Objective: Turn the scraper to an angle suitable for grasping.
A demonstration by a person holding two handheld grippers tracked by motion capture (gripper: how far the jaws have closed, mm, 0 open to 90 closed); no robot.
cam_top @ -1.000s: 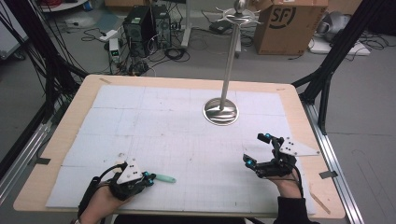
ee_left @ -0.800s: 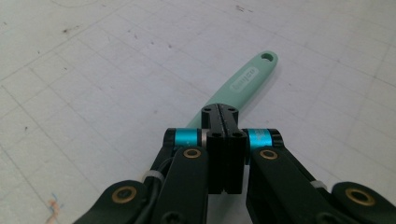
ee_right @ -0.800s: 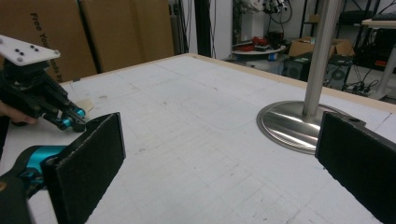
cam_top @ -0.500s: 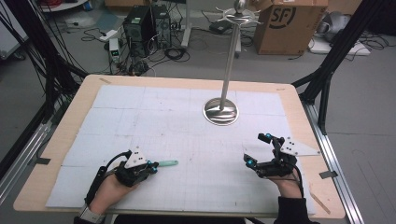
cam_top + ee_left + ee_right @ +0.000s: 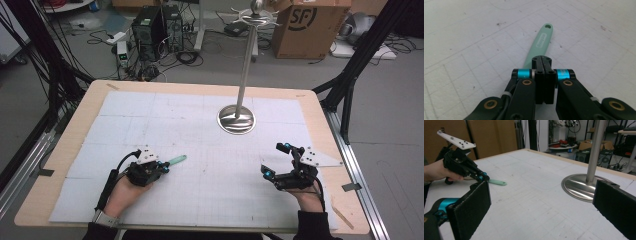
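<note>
A mint-green handled tool (image 5: 176, 160) pokes out from my left gripper (image 5: 163, 166), which is shut on its near end at the table's front left. In the left gripper view the green handle (image 5: 539, 45), with a hole at its tip, lies just above the white mat beyond the closed jaws. The right gripper view shows the left gripper (image 5: 483, 178) and the green tool (image 5: 497, 182) from the side. My right gripper (image 5: 276, 161) stands open at the front right with nothing between its fingers (image 5: 471, 205).
A steel stand with a round base (image 5: 236, 119) and a tall pole (image 5: 246, 60) rises at the table's middle back. The white gridded mat (image 5: 200, 130) covers the wooden table. Black frame legs and a cardboard box (image 5: 305, 27) stand beyond the far edge.
My left gripper has moved forward and to the right with the green tool in it. The right gripper has stayed in place.
</note>
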